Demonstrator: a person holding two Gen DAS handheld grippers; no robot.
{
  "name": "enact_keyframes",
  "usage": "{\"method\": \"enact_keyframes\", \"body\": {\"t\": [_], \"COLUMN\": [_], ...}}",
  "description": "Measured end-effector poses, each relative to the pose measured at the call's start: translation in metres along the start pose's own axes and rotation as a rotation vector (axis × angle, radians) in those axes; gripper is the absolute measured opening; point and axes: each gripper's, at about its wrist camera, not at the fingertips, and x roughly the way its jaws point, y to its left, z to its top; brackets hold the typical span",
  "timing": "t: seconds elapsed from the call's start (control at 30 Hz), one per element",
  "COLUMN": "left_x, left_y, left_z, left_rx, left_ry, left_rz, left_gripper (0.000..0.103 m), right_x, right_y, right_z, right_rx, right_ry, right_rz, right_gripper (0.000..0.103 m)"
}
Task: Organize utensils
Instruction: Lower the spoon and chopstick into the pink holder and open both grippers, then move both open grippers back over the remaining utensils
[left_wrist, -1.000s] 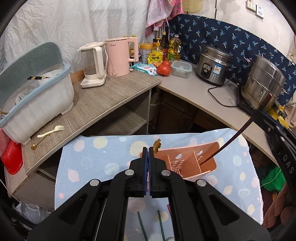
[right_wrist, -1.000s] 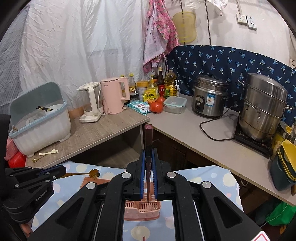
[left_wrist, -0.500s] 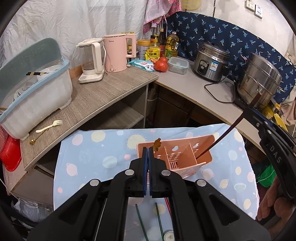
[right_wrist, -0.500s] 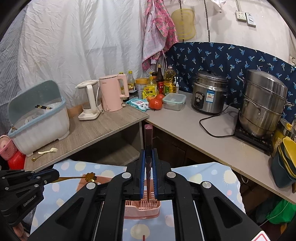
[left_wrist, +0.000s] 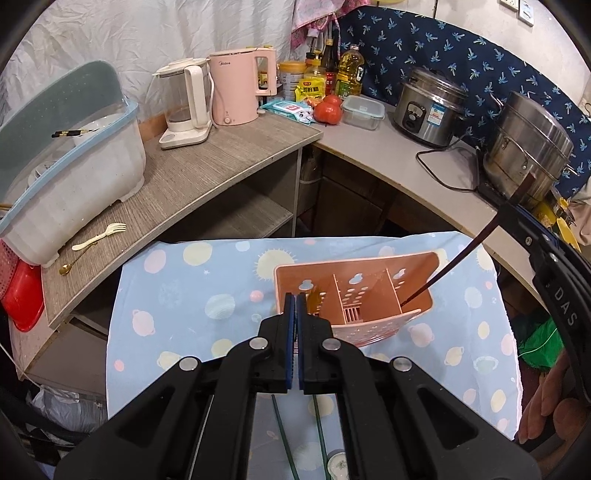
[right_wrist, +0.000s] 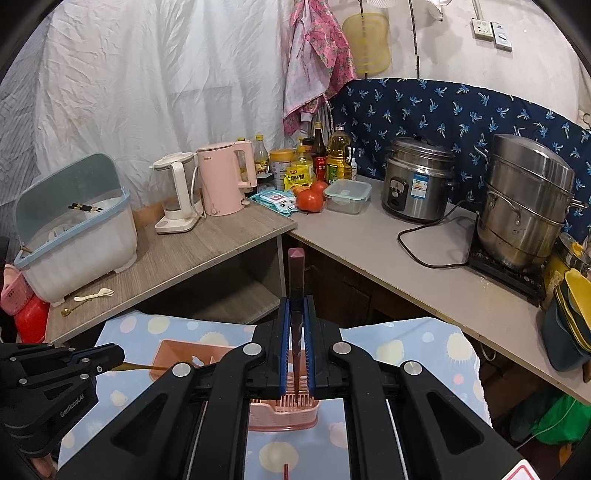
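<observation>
- Right tongs (right_wrist: 296, 350) clamped on dark chopstick (right_wrist: 296, 295), tip inside pink caddy (left_wrist: 354, 291) on clothed surface (left_wrist: 192, 295).
- Left tongs (left_wrist: 296, 314) pinched on thin gold utensil (right_wrist: 142, 367).
- Chopstick likely light, stiff, slick: grip mid-shaft.

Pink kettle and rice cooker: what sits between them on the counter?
Bottles, tomatoes and a clear lidded container, between pink kettle and rice cooker, right wrist view.

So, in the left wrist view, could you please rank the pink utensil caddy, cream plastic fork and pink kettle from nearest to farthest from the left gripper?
1. Pink utensil caddy, just beyond the left gripper, slightly right.
2. Cream plastic fork, left counter.
3. Pink kettle, far back counter.
</observation>
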Motion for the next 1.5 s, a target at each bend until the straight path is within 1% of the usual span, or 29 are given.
{"method": "enact_keyframes", "body": {"t": [0.17, 0.2, 0.23, 0.27, 0.3, 0.33, 0.37, 0.4, 0.7, 0.9, 1.03, 1.17, 1.27, 1.4, 1.5], "left_x": [0.001, 0.001, 0.001, 0.0, 0.0, -0.002, -0.003, -0.004, -0.012, -0.026, -0.033, -0.039, -0.04, -0.039, -0.034], "left_y": [0.002, 0.002, 0.003, 0.005, 0.006, 0.006, 0.007, 0.007, 0.008, 0.013, 0.015, 0.017, 0.019, 0.02, 0.022], "left_z": [0.004, 0.005, 0.006, 0.006, 0.007, 0.007, 0.007, 0.007, 0.001, -0.018, -0.039, -0.065, -0.087, -0.121, -0.148], "left_rx": [-0.015, -0.019, -0.025, -0.033, -0.039, -0.042, -0.044, -0.044, -0.045, -0.057, -0.06, -0.056, -0.058, -0.062, -0.075], "left_ry": [-0.01, -0.011, -0.013, -0.015, -0.021, -0.027, -0.036, -0.041, -0.044, -0.046, -0.04, -0.036, -0.023, -0.009, 0.013], "left_rz": [0.02, 0.023, 0.026, 0.032, 0.037, 0.045, 0.053, 0.057, 0.054, 0.053, 0.062, 0.086, 0.087, 0.11, 0.121], "left_gripper": [0.003, 0.006, 0.01, 0.02, 0.032, 0.038, 0.044, 0.045, 0.045, 0.045, 0.046, 0.046, 0.046, 0.046, 0.046], "right_x": [0.003, 0.003, 0.003, 0.002, 0.0, -0.002, -0.004, -0.006, -0.028, -0.055, -0.074, -0.094, -0.109, -0.121, -0.129], "right_y": [-0.001, -0.002, -0.003, -0.003, -0.004, -0.004, -0.004, -0.004, -0.009, -0.014, -0.017, -0.015, -0.015, -0.015, -0.013], "right_z": [-0.001, -0.001, -0.001, -0.001, -0.001, -0.001, 0.0, 0.0, 0.002, -0.015, -0.034, -0.059, -0.082, -0.116, -0.144], "right_rx": [0.009, 0.013, 0.015, 0.016, 0.015, 0.012, 0.013, 0.014, 0.016, 0.016, 0.011, -0.005, -0.001, 0.01, 0.003], "right_ry": [0.007, 0.007, 0.004, -0.002, -0.009, -0.018, -0.025, -0.034, -0.055, -0.054, -0.045, -0.036, -0.021, 0.024, 0.053], "right_rz": [-0.003, -0.003, -0.002, -0.008, -0.016, -0.022, -0.027, -0.03, -0.037, -0.045, -0.049, -0.063, -0.063, -0.051, -0.068], "right_gripper": [0.007, 0.007, 0.008, 0.011, 0.017, 0.028, 0.034, 0.038, 0.038, 0.038, 0.038, 0.038, 0.038, 0.038, 0.038]}}
